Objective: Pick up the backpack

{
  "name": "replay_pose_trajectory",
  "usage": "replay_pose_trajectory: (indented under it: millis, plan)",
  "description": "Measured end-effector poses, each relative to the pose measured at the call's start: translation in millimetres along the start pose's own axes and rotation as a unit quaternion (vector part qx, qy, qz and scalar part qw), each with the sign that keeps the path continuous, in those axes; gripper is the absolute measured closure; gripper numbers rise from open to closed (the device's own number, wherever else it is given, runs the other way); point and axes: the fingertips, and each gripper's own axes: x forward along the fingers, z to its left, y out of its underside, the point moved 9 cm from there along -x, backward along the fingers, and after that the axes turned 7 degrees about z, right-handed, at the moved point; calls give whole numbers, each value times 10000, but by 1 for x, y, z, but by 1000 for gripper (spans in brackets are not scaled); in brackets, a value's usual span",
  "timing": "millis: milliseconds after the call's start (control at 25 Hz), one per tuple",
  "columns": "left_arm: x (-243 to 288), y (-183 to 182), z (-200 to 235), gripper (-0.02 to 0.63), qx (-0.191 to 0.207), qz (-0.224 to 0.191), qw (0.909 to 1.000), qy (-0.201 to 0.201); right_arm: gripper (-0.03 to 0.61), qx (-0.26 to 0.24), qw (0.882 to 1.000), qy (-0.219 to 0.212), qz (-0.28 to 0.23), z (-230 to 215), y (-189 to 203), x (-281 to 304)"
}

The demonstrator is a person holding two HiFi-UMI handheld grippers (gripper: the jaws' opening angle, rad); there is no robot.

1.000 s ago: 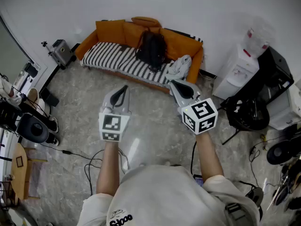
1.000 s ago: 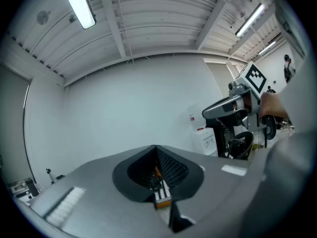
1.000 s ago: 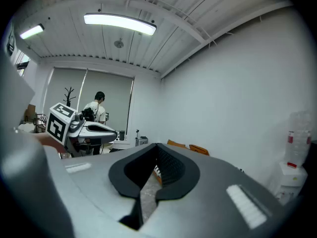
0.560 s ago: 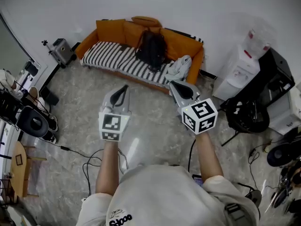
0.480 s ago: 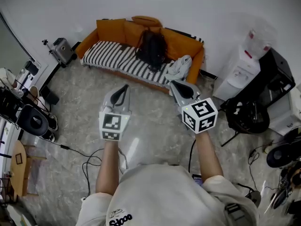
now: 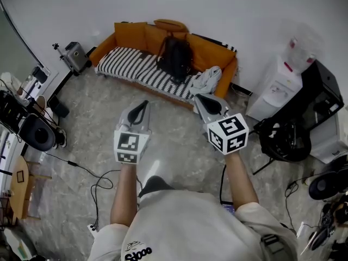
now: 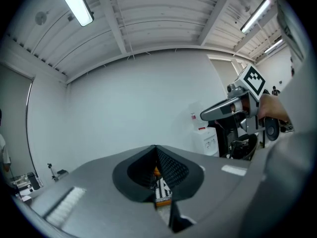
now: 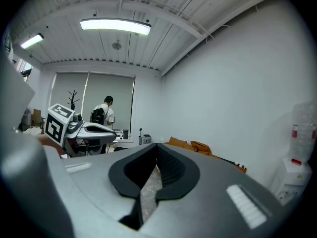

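The backpack is seen standing upright on the sofa, leaned against the sofa's back cushions near its middle. A crumpled cloth lies toward the sofa's right end, just beside the backpack. Both tools are held well short of the sofa, in front of it. The left gripper is closed with nothing between its jaws, and the right gripper is likewise closed and empty. The step in hand is judged to be the approach, and nothing is gripped yet.

For this to be done well, the sofa should be approached squarely. The jaws should be opened before the sofa's front edge is reached, not at the backpack itself. A top handle or a shoulder strap, neither of which can be made out from here, is best aimed for, since soft fabric is likely to slip from a shallow pinch. The cloth should be kept out of the jaws. The backpack is likely to sag when raised, so a second hold by the other gripper is advised. The lift should be made straight up off the sofa.
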Motion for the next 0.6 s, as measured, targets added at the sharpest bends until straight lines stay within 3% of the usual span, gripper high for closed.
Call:
replay_pose_trajectory:
  millis: [360, 600]
  plan:
    - [38, -7, -3, 603, 61, -1, 10000, 19, 575, 228, 9997, -4, -99, -37, 7, 13]
    - [89, 2, 27, 603, 67, 64, 9999, 87, 575, 324, 9995, 11, -13, -67, 8, 63]
